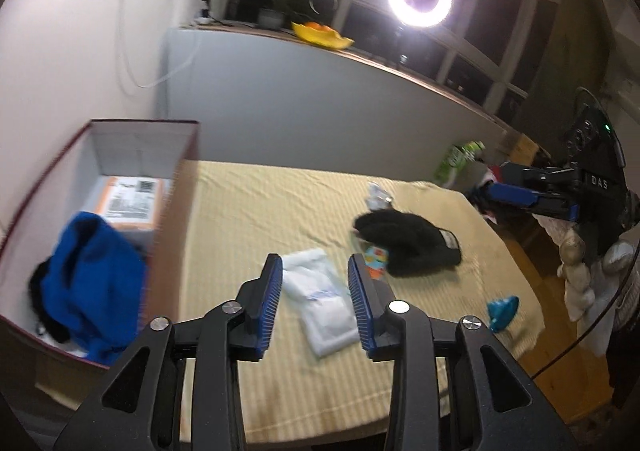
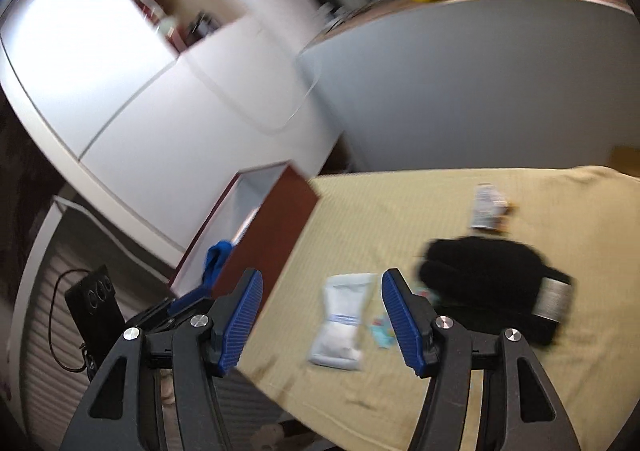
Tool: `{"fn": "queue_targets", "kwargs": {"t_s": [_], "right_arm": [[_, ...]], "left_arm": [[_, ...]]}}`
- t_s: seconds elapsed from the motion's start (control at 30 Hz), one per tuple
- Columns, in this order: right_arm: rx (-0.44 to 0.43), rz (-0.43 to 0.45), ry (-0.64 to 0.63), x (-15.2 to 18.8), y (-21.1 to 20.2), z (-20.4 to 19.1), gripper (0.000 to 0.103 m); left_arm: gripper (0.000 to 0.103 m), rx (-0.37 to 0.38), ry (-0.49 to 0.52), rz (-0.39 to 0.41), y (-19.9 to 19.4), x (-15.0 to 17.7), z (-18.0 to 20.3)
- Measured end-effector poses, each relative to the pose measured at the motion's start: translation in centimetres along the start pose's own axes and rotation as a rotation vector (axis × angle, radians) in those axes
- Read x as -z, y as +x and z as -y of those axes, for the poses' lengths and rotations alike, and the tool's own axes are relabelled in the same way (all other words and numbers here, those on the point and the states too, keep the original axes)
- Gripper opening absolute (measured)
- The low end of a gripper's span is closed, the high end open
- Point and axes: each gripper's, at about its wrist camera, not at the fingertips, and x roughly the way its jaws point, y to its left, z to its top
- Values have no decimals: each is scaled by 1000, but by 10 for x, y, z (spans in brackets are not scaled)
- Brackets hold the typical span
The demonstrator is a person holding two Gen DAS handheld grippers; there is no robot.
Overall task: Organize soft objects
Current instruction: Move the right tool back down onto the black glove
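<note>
Both grippers, left point(image 1: 314, 291) & right point(image 2: 322, 315), fingers spread, empty, above white pouch point(image 1: 322, 301) on tabletop point(image 1: 248, 211); black hat point(image 1: 408, 241) nearby.

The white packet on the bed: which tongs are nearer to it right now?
Left, probably. The left tongs hang open right over the white packet. The right tongs are also open and aimed at it, but appear farther off to the right side.

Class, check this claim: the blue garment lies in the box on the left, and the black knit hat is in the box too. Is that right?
Not quite. The blue garment is in the box, but the black knit hat lies on the yellow bedspread, outside the box. The left wrist view shows it.
</note>
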Motion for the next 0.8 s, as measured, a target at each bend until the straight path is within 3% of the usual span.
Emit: {"fn": "queue_targets", "kwargs": {"t_s": [0.07,0.1,0.23,0.43,0.7,0.8], "right_arm": [[61,39,-2,8,-21,18,75],[78,44,-1,11,-28,26,76],[134,9,50,23,-35,58,76],[136,-49,128,24,-31,95,76],[127,-143,257,26,6,139,76],[131,-171,291,25,23,153,76]], "left_arm": [[36,17,4,-14,7,-1,7],[36,26,8,-22,12,-1,11],[36,61,28,-54,31,-1,30],[36,109,57,-124,69,-5,58],[37,130,28,-213,131,-24,69],[44,129,18,-244,154,-29,72]]}}
